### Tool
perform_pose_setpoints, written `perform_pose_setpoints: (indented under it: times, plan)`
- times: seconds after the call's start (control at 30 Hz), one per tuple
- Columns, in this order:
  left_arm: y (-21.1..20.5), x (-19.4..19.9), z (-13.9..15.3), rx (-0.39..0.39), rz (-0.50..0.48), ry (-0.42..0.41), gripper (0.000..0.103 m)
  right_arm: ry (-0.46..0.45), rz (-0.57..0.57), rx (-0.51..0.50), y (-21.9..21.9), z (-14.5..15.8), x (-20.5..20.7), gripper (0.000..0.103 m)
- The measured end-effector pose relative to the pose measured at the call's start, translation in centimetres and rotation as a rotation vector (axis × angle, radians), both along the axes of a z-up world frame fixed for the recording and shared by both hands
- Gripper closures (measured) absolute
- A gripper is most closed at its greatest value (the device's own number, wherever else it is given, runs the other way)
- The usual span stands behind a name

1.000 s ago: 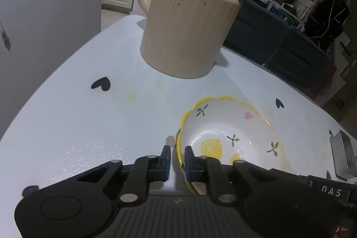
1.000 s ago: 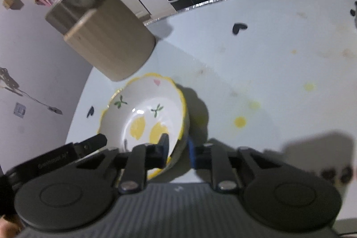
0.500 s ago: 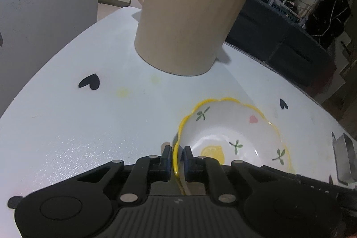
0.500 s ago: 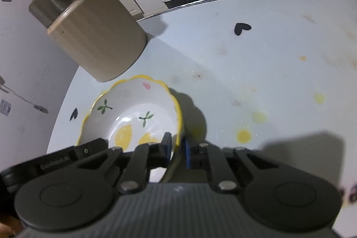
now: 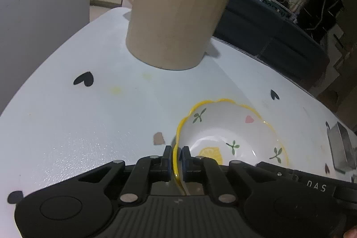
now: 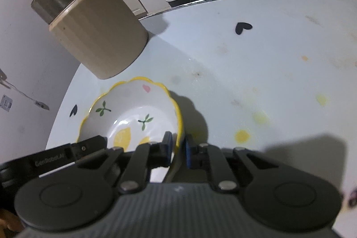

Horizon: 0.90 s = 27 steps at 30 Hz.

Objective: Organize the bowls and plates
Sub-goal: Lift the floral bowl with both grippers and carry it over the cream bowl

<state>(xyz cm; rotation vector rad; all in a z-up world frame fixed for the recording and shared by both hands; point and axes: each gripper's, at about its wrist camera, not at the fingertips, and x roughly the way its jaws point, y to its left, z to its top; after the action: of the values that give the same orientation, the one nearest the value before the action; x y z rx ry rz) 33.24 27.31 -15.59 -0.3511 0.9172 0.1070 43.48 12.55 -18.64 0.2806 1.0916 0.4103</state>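
In the left wrist view, the pale table (image 5: pixel 67 117) fills the left side, printed with small black hearts; one heart (image 5: pixel 83 81) lies well left of the beige kettle (image 5: pixel 176 26). The kettle stands upright toward the far edge, its steel top and handle cut off by the frame and blurred. Nearer, a small brownish patch (image 5: pixel 158 138) sits just left of the lemon-print bowl (image 5: pixel 232 135), a white bowl with a scalloped yellow rim. The left gripper (image 5: pixel 177 156) has its jaws drawn narrow on the bowl's near-left rim, one finger outside, one inside. The bowl's near edge is hidden behind the gripper body. At far right a metal box (image 5: pixel 342 148) is partly cut off, its nature unclear.

In the right wrist view, the kettle (image 6: pixel 98 37) stands at upper left, its lid dark and hard to read. The bowl (image 6: pixel 133 113) sits on the table (image 6: pixel 267 59) just in front of it, apart from it. The right gripper (image 6: pixel 177 146) pinches the bowl's near-right rim with narrow jaws. The left gripper's finger (image 6: pixel 73 150) crosses the bowl's lower left, hiding that part. Whether the bowl's base touches the table cannot be told.
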Motion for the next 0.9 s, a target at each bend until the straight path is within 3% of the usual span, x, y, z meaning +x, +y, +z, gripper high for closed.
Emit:
perform_pose_setpoints:
  times: [0.17, 0.4, 0.9]
  plan:
    - [-0.9, -1.5, 1.7, 0.010, -0.011, -0.040, 0.095, 0.015, -0.001, 0.016, -0.8, 0.6, -1.0, 0.089]
    - [-2.9, -4.7, 4.9, -0.003, -0.025, -0.094, 0.096, -0.046, 0.010, 0.034, -2.7, 3.8, -3.4, 0.089]
    - [-11.6, -10.9, 11.6, 0.002, -0.137, -0.209, 0.096, -0.159, -0.010, 0.055, -11.8, 11.1, -11.0, 0.090]
